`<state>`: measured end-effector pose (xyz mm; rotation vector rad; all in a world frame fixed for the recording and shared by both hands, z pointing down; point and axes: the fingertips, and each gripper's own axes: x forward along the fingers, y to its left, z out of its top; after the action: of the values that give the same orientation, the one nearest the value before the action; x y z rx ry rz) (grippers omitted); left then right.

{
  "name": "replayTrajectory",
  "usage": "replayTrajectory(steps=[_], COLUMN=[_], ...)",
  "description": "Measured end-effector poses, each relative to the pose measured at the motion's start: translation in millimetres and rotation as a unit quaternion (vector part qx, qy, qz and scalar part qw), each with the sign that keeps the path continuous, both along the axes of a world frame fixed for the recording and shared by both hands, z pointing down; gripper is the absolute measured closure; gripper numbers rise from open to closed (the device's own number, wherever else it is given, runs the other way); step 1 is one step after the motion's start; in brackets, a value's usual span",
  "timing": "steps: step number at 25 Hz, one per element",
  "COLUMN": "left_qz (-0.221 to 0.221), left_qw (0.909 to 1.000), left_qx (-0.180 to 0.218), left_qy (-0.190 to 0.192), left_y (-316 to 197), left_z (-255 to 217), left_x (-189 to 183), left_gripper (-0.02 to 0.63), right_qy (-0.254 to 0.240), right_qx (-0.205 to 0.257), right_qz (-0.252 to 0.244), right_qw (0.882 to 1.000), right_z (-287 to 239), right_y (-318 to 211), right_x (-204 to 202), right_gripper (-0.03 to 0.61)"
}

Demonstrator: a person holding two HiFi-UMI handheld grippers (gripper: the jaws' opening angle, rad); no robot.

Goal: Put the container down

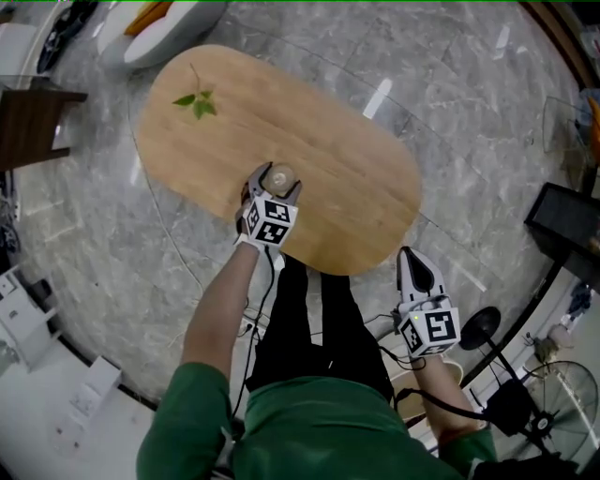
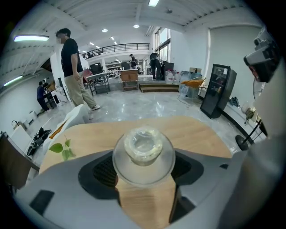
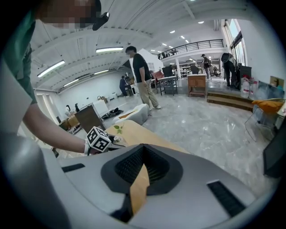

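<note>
A clear round container (image 1: 278,175) with a wide domed top sits between the jaws of my left gripper (image 1: 278,182), over the near edge of the oval wooden table (image 1: 356,178). In the left gripper view the container (image 2: 144,150) fills the gap, and the left gripper (image 2: 144,162) is shut on it. Whether its base touches the wood is hidden. My right gripper (image 1: 410,253) hangs off the table's near right end, over the floor. Its jaws meet with nothing between them in the right gripper view (image 3: 143,147).
A green leaf sprig (image 1: 197,101) lies at the table's far left. Beyond the table stand a white seat (image 1: 159,23) and a dark brown side table (image 1: 28,117). A black cabinet (image 1: 567,225) and a fan (image 1: 562,394) stand at the right. A person (image 2: 73,71) walks behind.
</note>
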<state>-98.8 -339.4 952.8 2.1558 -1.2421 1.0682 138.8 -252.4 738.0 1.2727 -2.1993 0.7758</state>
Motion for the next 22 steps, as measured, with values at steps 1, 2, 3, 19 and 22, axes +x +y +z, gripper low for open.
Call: replayTrajectory(steps=[1,2,3,19,22], left_qz=[0.000,-0.001,-0.002,0.002,0.008], left_qw=[1.0000,1.0000,1.0000,0.9986,0.9983], left_qx=[-0.002,-0.004,-0.005,-0.047,-0.050], left_qy=[0.000,0.001,0.000,-0.023,-0.029], left_y=[-0.5,-1.3,-2.9,-4.0,-1.4], left_z=[6.1,12.3,18.8,94.2,100.0], left_x=[0.4,0.5,0.4,-5.7,-6.8], left_gripper=[0.272,0.272,0.272,0.272,0.272], right_qy=[0.001,0.001,0.002,0.016,0.014], right_qx=[-0.005,-0.009,-0.012,-0.040,-0.042], right_qz=[0.001,0.002,0.002,-0.012,-0.016], right_qw=[1.000,1.000,1.000,0.999,0.999], right_z=[5.0,10.1,15.4,48.9,50.5], right_y=[2.6,4.8,6.2,10.6,11.2], right_x=[1.5,2.9,4.2,5.5,3.5], right_gripper=[0.565,0.565,0.565,0.565,0.565])
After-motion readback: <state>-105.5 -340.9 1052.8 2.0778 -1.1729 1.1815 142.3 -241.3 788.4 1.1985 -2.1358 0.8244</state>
